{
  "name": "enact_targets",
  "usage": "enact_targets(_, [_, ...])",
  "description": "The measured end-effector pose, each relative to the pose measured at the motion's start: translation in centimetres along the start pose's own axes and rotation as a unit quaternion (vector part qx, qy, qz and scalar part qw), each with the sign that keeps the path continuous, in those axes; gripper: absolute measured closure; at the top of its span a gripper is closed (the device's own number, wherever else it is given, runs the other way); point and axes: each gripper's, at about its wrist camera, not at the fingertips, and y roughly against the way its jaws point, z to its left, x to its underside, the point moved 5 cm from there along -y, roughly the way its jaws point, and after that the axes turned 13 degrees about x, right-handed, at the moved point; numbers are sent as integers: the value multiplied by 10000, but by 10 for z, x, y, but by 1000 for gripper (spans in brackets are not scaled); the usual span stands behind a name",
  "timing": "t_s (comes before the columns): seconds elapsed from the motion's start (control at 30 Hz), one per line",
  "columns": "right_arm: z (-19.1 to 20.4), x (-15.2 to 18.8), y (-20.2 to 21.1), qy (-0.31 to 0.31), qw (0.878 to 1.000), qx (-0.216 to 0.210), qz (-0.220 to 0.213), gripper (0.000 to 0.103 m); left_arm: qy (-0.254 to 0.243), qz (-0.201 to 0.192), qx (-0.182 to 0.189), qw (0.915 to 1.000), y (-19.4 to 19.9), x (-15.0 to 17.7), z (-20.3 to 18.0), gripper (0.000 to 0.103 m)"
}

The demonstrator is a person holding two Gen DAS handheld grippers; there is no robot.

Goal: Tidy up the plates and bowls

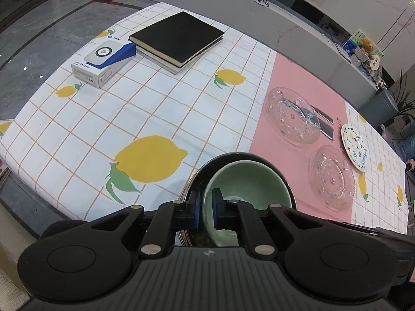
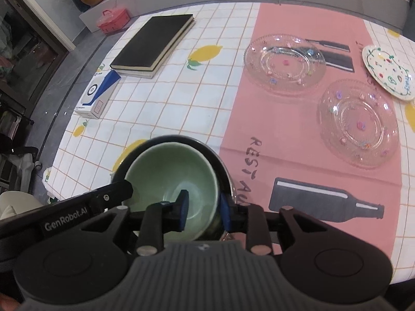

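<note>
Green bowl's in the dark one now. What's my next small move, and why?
Probably open the left gripper, since it pinches the green bowl rim while that bowl sits nested in the dark bowl; the right gripper jaws already stand off the rim.

Bench (image 2: 181,98) under lemon-check cloth with pink panel. On it: two glass plates (image 2: 285,62), painted plate (image 2: 389,72), black bowl (image 2: 207,150), book stack (image 2: 153,44), white-blue box (image 2: 97,96).

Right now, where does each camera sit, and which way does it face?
Left wrist: sits on the left gripper, looking steeply down at the green bowl whose rim it clamps; only that gripper shows.
Right wrist: sits on the right gripper, its pads straddling the bowl's other rim; the left gripper's finger also shows.
Shared: bowl, two glass plates, black book.
</note>
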Motion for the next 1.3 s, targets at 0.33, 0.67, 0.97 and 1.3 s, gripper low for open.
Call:
enact_targets(0.33, [-18,-5,44,-56,9968,-295,-743,68,-384,-467,451,9972,23,-4,-29,75])
enact_targets(0.67, [-95,4,69,-606,9829,-16,-1739,54,-1028,-983,1275,9816,20,9,-98,69])
enact_targets(0.97, [-172,20,49,-1245,9794,367,-1547,57,-1395,-843,1635,9730,-21,27,-144,70])
enact_targets(1.3, [-225,23,23,-1346,9706,934,-1763,58,-1599,-587,1304,9767,-72,32,-165,70])
